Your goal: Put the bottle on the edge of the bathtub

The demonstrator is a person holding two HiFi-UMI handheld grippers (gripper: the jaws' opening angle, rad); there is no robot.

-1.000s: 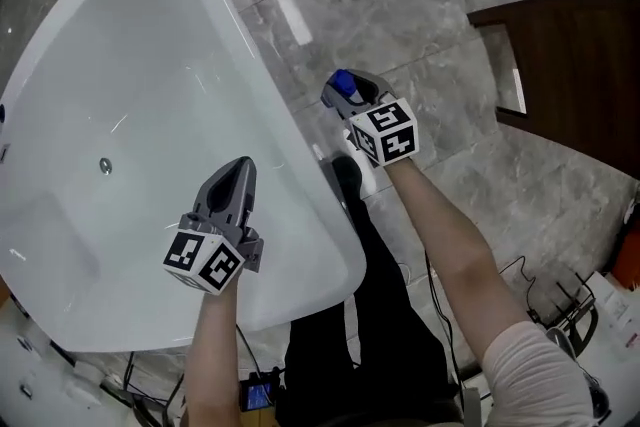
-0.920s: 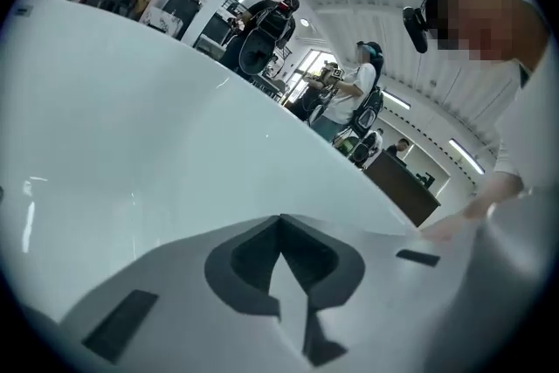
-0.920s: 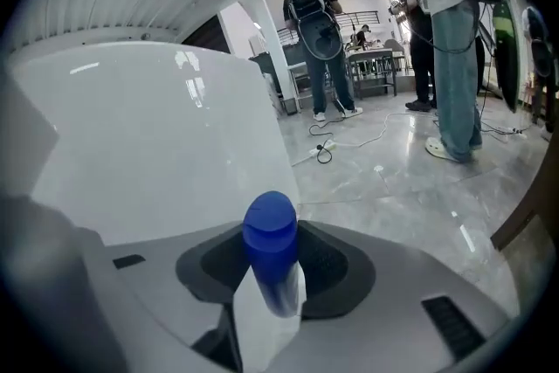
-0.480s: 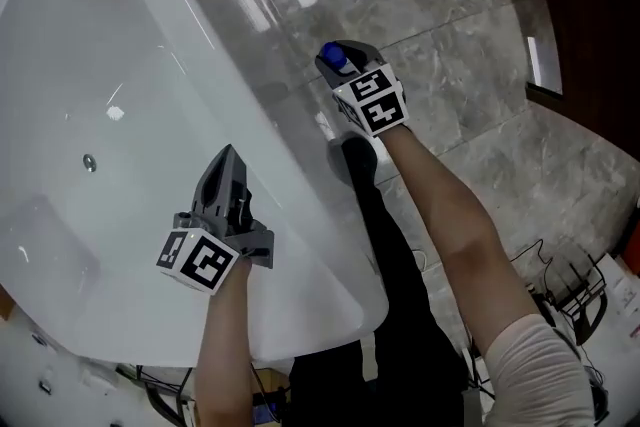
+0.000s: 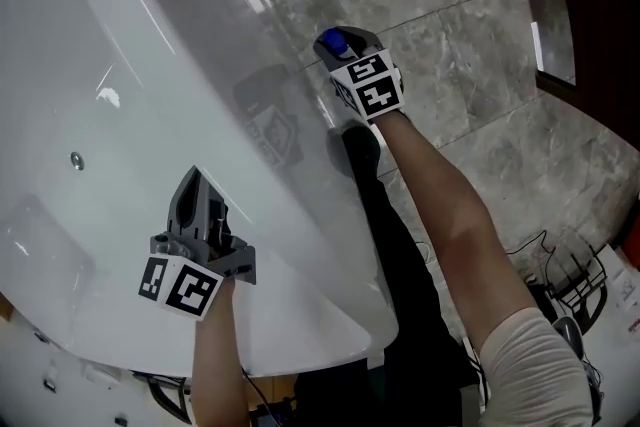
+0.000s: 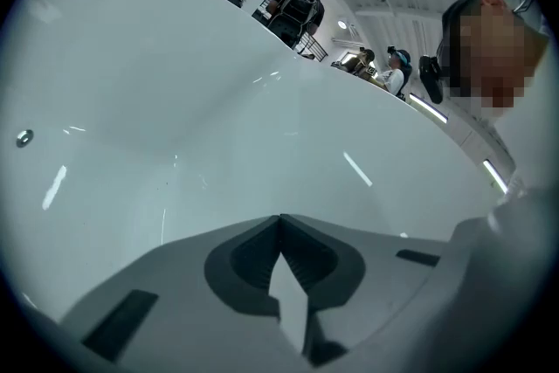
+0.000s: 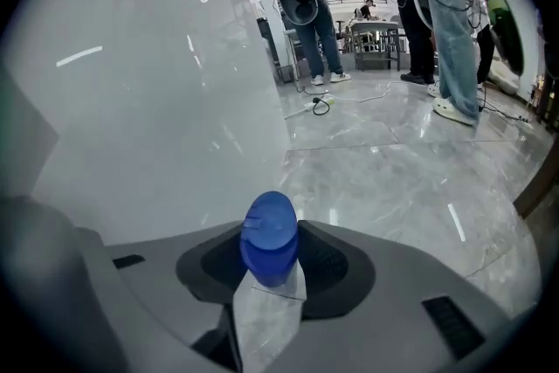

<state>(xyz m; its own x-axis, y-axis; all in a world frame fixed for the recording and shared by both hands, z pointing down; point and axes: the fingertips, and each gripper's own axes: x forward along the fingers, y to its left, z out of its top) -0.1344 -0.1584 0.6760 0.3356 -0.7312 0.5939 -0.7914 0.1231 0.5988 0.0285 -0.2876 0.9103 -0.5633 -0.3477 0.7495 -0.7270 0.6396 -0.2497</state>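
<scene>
Grey marble floor (image 5: 470, 45) fills right of head view; white bathtub (image 5: 120, 35) fills left. Right gripper (image 7: 272, 251) at upper centre, over floor just beside tub's outer wall. Jaws partway apart, clamped on bottle (image 7: 269, 231) by neck under blue cap. Bottle body hard to make out, perhaps clear. Left gripper (image 6: 279, 221) at lower left over tub basin, jaws pressed together, nothing between them.

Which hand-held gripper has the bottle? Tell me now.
The right hand-held gripper: its jaws clamp the blue-capped bottle beside the bathtub. The left hand-held gripper is shut on nothing, over it.
</scene>
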